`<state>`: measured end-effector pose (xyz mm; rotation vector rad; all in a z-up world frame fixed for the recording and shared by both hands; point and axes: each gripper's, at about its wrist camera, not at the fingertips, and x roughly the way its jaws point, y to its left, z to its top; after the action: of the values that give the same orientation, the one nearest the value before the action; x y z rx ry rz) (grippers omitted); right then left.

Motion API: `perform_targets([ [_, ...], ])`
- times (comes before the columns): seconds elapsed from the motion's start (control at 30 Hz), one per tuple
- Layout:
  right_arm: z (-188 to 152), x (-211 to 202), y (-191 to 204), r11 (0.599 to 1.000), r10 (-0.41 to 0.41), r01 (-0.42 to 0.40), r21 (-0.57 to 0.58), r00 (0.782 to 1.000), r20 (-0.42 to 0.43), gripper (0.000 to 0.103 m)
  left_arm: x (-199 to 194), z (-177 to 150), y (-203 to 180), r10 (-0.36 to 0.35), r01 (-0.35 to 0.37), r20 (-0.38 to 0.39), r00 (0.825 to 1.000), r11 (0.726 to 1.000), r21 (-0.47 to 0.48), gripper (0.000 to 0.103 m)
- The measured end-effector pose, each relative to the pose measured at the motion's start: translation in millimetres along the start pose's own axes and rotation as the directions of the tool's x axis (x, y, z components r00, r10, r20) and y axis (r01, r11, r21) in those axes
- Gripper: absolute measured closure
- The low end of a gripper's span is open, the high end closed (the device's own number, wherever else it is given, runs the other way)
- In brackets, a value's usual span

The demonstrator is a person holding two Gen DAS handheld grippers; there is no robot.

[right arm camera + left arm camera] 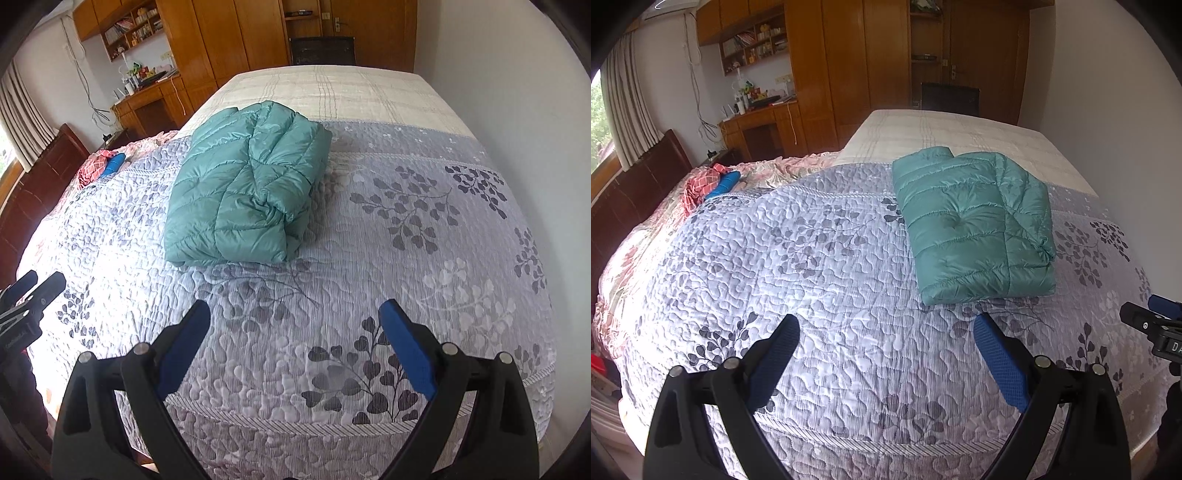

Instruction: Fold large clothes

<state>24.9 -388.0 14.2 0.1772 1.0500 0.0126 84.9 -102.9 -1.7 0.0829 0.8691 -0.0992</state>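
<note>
A teal puffer jacket (971, 225) lies folded into a thick rectangle on the grey leaf-patterned quilt (827, 266) of the bed. It also shows in the right wrist view (243, 192), left of centre. My left gripper (886, 325) is open and empty, held above the quilt short of the jacket's near edge. My right gripper (295, 310) is open and empty, also above the quilt in front of the jacket. Each gripper shows at the edge of the other's view: the right one (1156, 325) and the left one (26, 295).
A cream striped sheet (953, 136) covers the far part of the bed. A pink checked cloth and a blue object (724, 182) lie at the left by the dark headboard (639, 188). A wooden desk and wardrobes (820, 74) stand behind. A white wall (517, 110) runs along the right.
</note>
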Motion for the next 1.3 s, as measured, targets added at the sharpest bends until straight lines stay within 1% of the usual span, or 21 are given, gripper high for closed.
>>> perform_targets([
  [0.43,0.9,-1.0,3.1,1.0,0.015,-0.015,-0.003,1.0,0.001,0.01,-0.4,-1.2,0.3,0.003,-0.003,0.004,1.0,1.0,0.014,0.008],
  [0.83,4.5,2.1,7.2,1.0,0.021,-0.021,-0.016,1.0,-0.007,0.01,-0.1,-0.9,-0.7,-0.005,0.005,0.003,1.0,1.0,0.019,0.008],
  [1.3,6.8,5.3,8.2,0.999,0.023,-0.023,-0.022,1.0,-0.012,0.01,5.8,1.2,6.3,-0.024,0.024,-0.009,1.0,0.999,0.027,0.008],
])
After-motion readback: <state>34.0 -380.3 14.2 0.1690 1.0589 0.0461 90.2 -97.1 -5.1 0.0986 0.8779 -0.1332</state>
